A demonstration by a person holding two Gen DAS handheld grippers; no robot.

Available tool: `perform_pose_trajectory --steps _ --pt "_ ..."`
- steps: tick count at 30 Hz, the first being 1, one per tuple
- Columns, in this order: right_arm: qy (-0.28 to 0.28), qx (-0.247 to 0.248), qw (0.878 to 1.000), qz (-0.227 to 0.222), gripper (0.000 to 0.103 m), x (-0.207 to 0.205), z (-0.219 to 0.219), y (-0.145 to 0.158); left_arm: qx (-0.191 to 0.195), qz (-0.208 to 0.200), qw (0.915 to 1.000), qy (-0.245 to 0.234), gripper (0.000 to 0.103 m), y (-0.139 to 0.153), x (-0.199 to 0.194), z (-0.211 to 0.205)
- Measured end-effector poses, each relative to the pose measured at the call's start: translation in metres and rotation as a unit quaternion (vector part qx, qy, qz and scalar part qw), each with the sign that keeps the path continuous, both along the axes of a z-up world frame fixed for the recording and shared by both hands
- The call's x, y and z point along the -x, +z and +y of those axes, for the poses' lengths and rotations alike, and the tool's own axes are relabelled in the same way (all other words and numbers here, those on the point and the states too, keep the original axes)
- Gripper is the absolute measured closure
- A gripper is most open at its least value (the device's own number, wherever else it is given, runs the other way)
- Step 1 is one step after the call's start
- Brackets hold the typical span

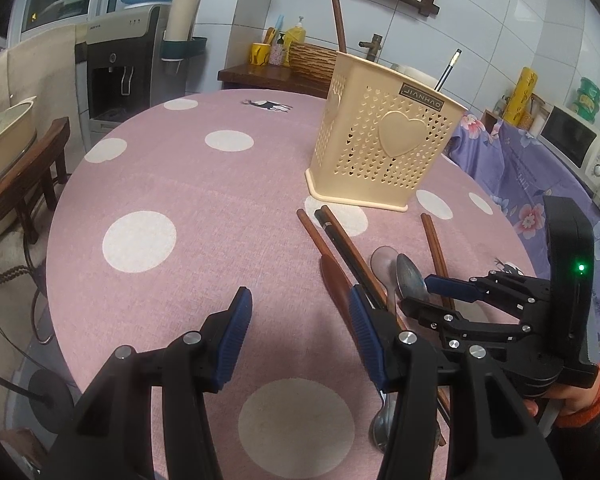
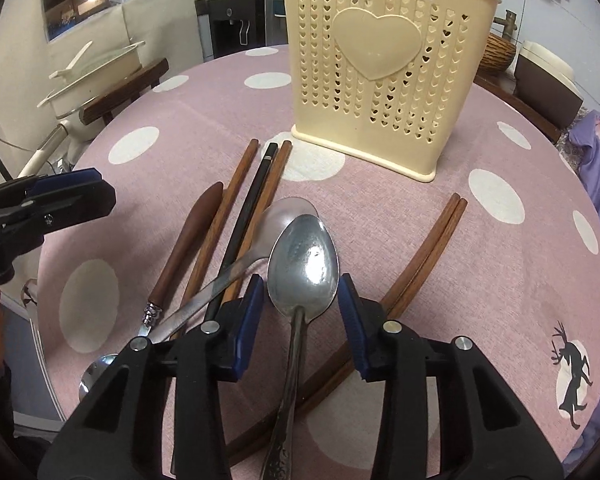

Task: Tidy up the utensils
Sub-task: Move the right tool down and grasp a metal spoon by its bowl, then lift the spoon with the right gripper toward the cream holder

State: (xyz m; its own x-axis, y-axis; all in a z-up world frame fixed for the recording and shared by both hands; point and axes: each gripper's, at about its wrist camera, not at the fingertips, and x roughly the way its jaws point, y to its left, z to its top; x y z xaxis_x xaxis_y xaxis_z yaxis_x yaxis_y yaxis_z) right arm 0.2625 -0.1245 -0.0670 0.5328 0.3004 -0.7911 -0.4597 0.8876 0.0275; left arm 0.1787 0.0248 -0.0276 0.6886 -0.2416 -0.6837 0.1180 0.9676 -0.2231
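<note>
- My right hand-held gripper (image 2: 302,300) sits low at 6 o'clock in its own view, jaws part open and straddling the bowl of a steel spoon (image 2: 303,262); pads are just beside the bowl edges, and I can't tell if they touch.
- That spoon's handle runs back toward me between the fingers, lying over the other pieces on the counter (image 2: 380,208).
- Second steel spoon (image 2: 288,216) lies at 11 o'clock from the first, its bowl partly tucked behind it, handle slanting down toward 8 o'clock.
- A wooden-handled utensil (image 2: 188,240) lies at 9 o'clock; its working end is not readable.
- Two brown chopsticks (image 2: 236,196) and one black chopstick (image 2: 256,192) lie side by side between the wooden handle and the spoons, tips toward 12.
- Another brown chopstick pair (image 2: 432,240) lies at 3 o'clock, angled toward 1.
- My left hand-held gripper (image 1: 296,336) hangs over bare pink dotted cloth at about 6 o'clock in its own view, jaws roughly half open, nothing between them.
- In the left view my right gripper comes in at 4 o'clock over the spoons.
- Cream perforated utensil holder (image 2: 380,68) stands upright at 12 o'clock, beyond all the loose pieces, with a heart on its face.
- One black chopstick (image 1: 448,70) already stands in the holder, sticking out above the rim.
</note>
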Motion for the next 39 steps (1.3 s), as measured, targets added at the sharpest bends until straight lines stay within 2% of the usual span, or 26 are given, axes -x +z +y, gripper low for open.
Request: perform_pose_trajectory --steps 16,19,26,31,36,39 --pt "-0.01 -0.007 1.0 0.003 0.065 -0.009 0.001 0.0 0.002 0.008 1.0 -0.003 0.053 -0.004 -0.001 -0.004" --pt "-0.02 -0.034 0.999 0.01 0.065 -0.009 -0.007 0.002 -0.002 0.009 0.9999 -0.012 0.053 -0.005 -0.002 -0.009" --pt "-0.071 -0.089 0.993 -0.014 0.065 0.006 -0.044 0.032 -0.023 0.008 0.9979 -0.059 0.053 -0.004 -0.013 -0.036" --pt "-0.101 -0.107 0.988 -0.036 0.065 0.023 -0.067 0.052 -0.059 0.006 0.9924 -0.108 0.053 -0.004 -0.028 -0.065" --pt "-0.12 -0.125 0.984 -0.048 0.065 0.035 -0.082 0.062 -0.101 0.012 0.9803 -0.169 0.053 -0.009 -0.048 -0.095" --pt "-0.123 -0.13 0.983 -0.049 0.065 0.04 -0.085 0.064 -0.116 0.018 0.9748 -0.19 0.053 -0.013 -0.059 -0.106"
